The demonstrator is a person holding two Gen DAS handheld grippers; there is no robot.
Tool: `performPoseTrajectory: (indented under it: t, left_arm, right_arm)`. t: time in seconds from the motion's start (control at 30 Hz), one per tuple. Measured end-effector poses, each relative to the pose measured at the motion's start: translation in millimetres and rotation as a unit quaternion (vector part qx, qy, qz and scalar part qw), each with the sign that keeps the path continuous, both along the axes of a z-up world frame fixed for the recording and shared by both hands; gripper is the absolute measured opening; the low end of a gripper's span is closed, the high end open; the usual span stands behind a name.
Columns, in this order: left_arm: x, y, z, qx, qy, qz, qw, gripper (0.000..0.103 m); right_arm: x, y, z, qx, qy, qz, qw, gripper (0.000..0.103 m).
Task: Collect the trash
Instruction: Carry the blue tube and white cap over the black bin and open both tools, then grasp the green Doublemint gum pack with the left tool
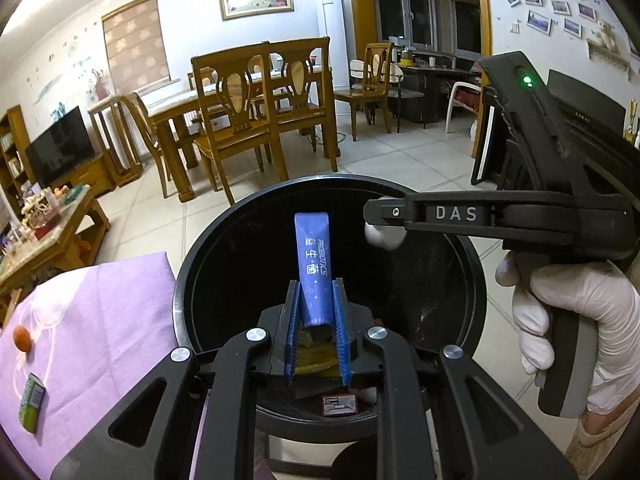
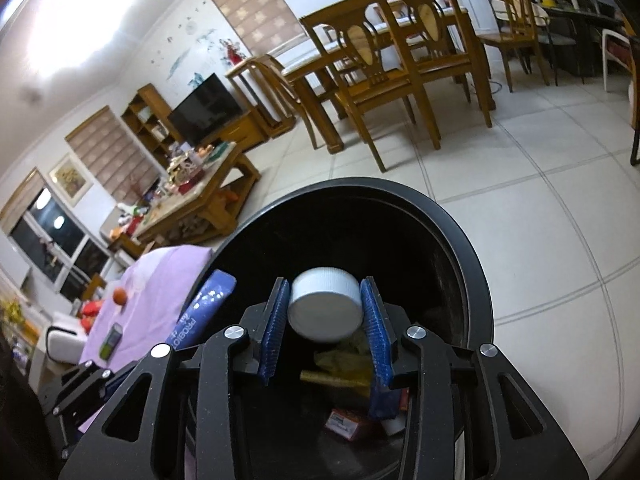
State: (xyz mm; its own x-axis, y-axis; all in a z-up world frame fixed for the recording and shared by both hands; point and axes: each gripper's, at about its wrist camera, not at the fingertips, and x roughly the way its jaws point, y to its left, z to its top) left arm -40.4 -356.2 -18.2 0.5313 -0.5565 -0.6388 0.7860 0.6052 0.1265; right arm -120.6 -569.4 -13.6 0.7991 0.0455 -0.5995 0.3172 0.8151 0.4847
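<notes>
Both grippers hang over the mouth of the black bin (image 1: pixel 188 276), each with a piece of rubbish in its jaws, so the step in hand looks like the drop itself. Nearest the left wrist camera, the left gripper (image 1: pixel 316 304) is closed on the lower end of a blue probiotics box (image 1: pixel 312 264), which stands up and away from the camera between the blue pads, directly above the bin's dark interior. In the right wrist view the right gripper (image 2: pixel 325 312) pinches a white cap (image 2: pixel 325 306) by its ribbed sides, the jaws parted only as wide as the cap; it too sits over the opening, and the left view shows it near the far right part of the rim. Below them, at the bottom of the bin, lie yellowish wrappers (image 2: pixel 344 364) and a small red-and-white packet (image 2: pixel 346 424), so some collecting is already done. The next move probably calls for little more than opening each pair of jaws, since both items appear well inside the rim. Just left of the bin, a table under a purple cloth (image 1: pixel 100 320) carries a small green can (image 1: pixel 33 402) and an orange fruit (image 1: pixel 22 338); the can may be next. Farther off stand the dining chairs (image 1: pixel 248 120) and a television (image 1: pixel 60 148).
</notes>
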Motion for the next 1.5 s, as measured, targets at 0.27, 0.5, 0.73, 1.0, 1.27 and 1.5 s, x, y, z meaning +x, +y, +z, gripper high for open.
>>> performPoseTrajectory:
  t: [0.27,0.5,0.73,1.0,1.27,1.5]
  left_arm:
    - [-7.8,1.7,2.1,-0.003,-0.022,0.013,0.9997,0.067]
    - [-9.9,12.7,7.2,-0.006,-0.034,0.022,0.9992,0.086]
    - [-4.2,31.6,9.0,0.001,-0.044,0.039,0.9982,0.096]
    - [24.4,94.5,6.7,0.002,-0.028,0.094,0.9952,0.097]
    - [76.9,203.0,6.0,-0.009,0.008,0.184,0.9829,0.097]
    - [126.7,266.3,1.3,0.005,0.039,0.221,0.9745,0.094]
  right_arm:
    - [1.7,-0.3,-2.5,0.002,-0.002,-0.006,1.000,0.053]
    - [4.3,5.4,-2.0,0.005,-0.001,-0.006,1.000,0.068]
    - [12.1,18.8,-1.4,0.012,0.003,0.002,1.000,0.079]
    - [29.4,57.2,3.4,-0.005,0.000,0.042,0.999,0.082]
    - [53.3,133.5,12.9,-0.039,-0.001,0.123,0.992,0.082]
    - [73.1,195.3,21.8,-0.068,-0.003,0.185,0.980,0.082]
